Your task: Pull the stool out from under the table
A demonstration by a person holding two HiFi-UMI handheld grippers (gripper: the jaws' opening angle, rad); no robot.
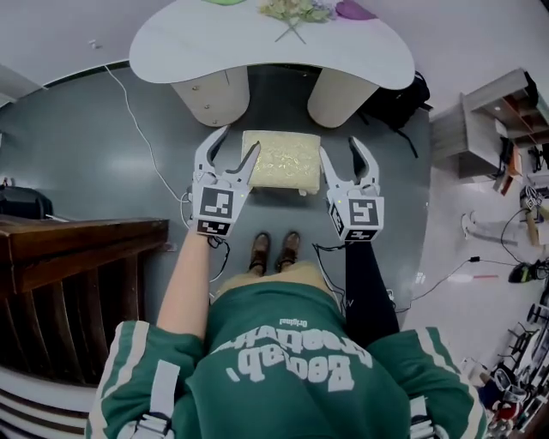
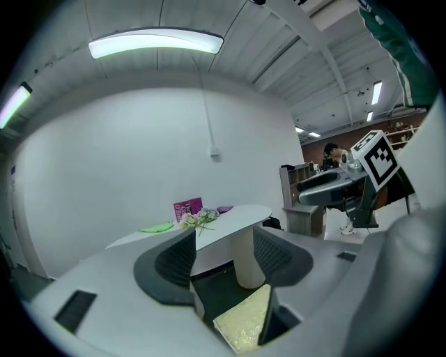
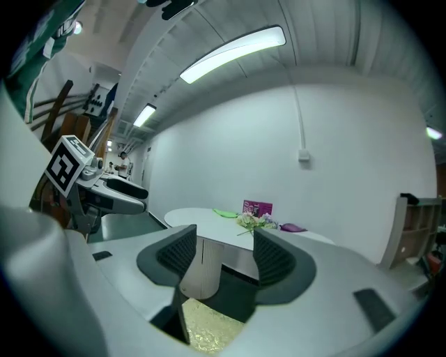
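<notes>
Stool (image 1: pixel 281 159): cream-topped, just before the desk (image 1: pixel 257 43).
Left tool (image 1: pixel 238 141): open, at its left edge.
Right tool (image 1: pixel 340 147): open, right edge.

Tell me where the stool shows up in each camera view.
Head view: stool at centre, just below the white table.
Left gripper view: stool at bottom centre, below the jaws.
Right gripper view: stool at bottom, left of centre.
Shared landmark: the white table.

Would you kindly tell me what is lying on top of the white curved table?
The white curved table holds a bunch of pale flowers, a flat green piece, a purple object and an upright magenta card. What lies behind the card is covered.
</notes>
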